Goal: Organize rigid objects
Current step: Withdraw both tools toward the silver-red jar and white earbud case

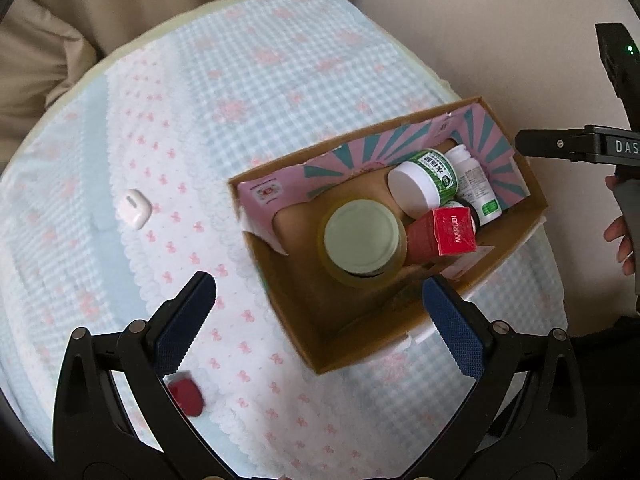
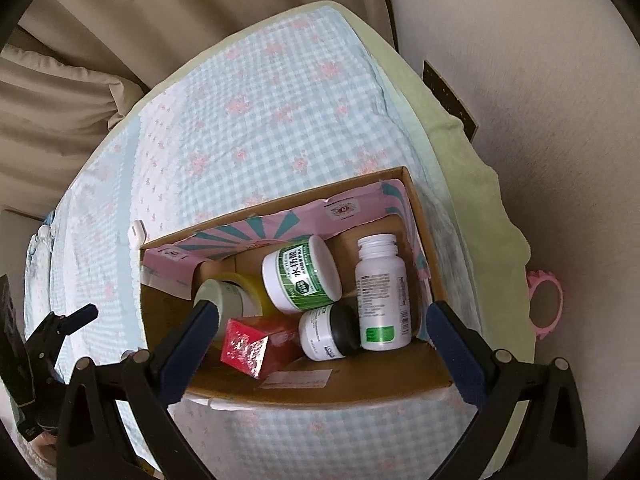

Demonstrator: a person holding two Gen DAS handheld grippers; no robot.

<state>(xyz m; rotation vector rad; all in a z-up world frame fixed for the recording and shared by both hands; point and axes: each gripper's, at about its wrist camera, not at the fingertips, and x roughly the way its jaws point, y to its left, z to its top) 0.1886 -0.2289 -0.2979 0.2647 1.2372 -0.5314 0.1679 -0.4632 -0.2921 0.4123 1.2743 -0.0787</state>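
Note:
A cardboard box (image 1: 360,340) (image 2: 352,388) stands on a checked cloth. In it are a yellow jar with a pale lid (image 1: 362,236) (image 2: 224,296), a red carton (image 1: 444,232) (image 2: 260,344), a green-labelled white jar (image 1: 424,180) (image 2: 300,276), a white bottle (image 1: 476,184) (image 2: 382,292) and a small black-lidded jar (image 2: 332,334). My left gripper (image 1: 320,320) is open and empty above the box's near left corner. My right gripper (image 2: 324,340) is open and empty above the box's near wall. A white earbud case (image 1: 134,208) (image 2: 136,234) and a small red object (image 1: 186,396) lie on the cloth outside the box.
The cloth covers a bed-like surface (image 1: 240,80) (image 2: 260,100) with a pale green edge (image 2: 472,168). Beige curtains (image 2: 80,100) hang behind. A pink hand mirror (image 2: 546,304) lies at the right edge. A wall (image 2: 540,80) is on the right.

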